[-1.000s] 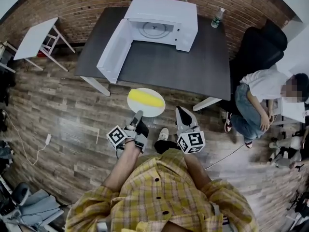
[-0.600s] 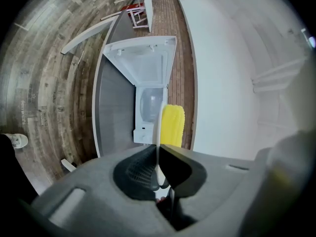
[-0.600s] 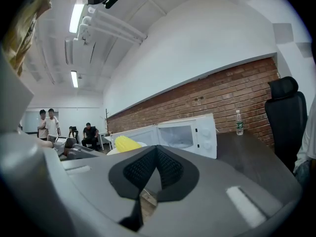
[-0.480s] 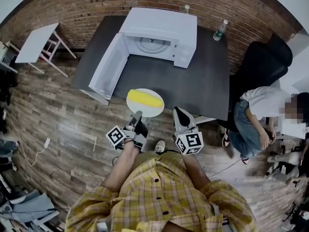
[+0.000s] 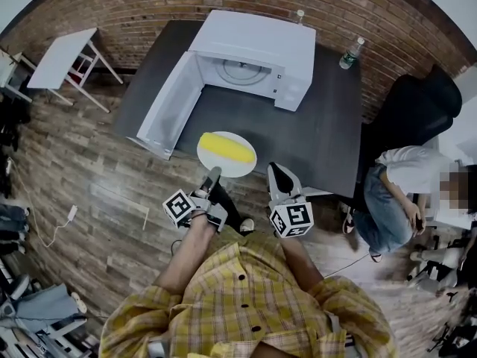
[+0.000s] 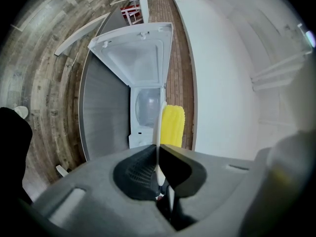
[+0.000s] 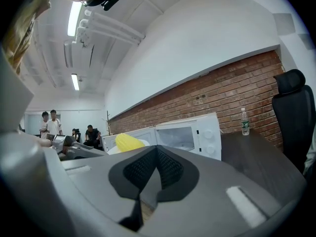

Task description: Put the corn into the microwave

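A yellow plaid shirt with dark buttons.

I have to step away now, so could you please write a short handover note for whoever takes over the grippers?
Left gripper: jaws shut on the rim of the white plate, held in front of the microwave. The corn lies on the plate.
Right gripper: jaws shut, empty, beside the plate.
The microwave stands on the dark table, with its door swung open.
Done: plate with corn in hand, door open.
Left: carry the plate into the cavity, release it, probably close the door.
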{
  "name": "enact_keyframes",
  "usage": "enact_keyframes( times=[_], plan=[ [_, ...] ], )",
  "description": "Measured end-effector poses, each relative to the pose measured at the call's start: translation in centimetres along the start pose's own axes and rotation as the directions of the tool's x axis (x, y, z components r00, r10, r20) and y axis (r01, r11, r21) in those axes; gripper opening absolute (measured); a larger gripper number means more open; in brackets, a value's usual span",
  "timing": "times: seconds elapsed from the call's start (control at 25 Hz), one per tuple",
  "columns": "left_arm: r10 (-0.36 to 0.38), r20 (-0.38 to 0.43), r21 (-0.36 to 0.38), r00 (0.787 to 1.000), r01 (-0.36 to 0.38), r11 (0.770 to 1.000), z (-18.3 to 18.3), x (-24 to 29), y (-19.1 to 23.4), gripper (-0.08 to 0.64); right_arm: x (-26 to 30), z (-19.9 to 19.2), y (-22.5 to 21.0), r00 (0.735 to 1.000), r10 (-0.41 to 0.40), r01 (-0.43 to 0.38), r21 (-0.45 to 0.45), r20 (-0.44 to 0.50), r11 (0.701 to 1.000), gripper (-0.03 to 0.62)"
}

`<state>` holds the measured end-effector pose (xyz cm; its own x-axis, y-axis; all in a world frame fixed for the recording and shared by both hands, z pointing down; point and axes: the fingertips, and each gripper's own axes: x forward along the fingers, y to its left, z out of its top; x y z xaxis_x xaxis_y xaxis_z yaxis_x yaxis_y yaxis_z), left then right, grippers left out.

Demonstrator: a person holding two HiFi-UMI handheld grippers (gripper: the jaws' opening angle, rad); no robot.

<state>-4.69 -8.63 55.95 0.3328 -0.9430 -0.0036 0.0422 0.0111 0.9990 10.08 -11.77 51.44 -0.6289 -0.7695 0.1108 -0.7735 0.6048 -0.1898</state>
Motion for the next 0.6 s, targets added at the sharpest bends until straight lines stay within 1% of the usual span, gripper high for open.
enact_keyframes(
  times=[0.24,0.44,0.6],
  plan=[
    [0.010,-0.014,0.005,1.000,-0.010,1.000,2.3,2.4,0.0,0.018,2.9,0.4,-0.9,1.000,-0.019,0.019,0.006,-0.008,1.000,0.003],
    [0.012,-0.033,0.010,0.999,-0.012,1.000,4.3,4.9,-0.5,0.020,5.6,1.6,-1.9,0.999,-0.043,0.043,0.003,-0.001,0.999,0.003],
    [0.021,-0.048,0.000,0.999,-0.021,1.000,5.5,6.8,-0.3,0.020,7.5,1.8,-2.6,0.998,-0.062,0.061,0.029,0.013,0.998,0.003]
  ],
)
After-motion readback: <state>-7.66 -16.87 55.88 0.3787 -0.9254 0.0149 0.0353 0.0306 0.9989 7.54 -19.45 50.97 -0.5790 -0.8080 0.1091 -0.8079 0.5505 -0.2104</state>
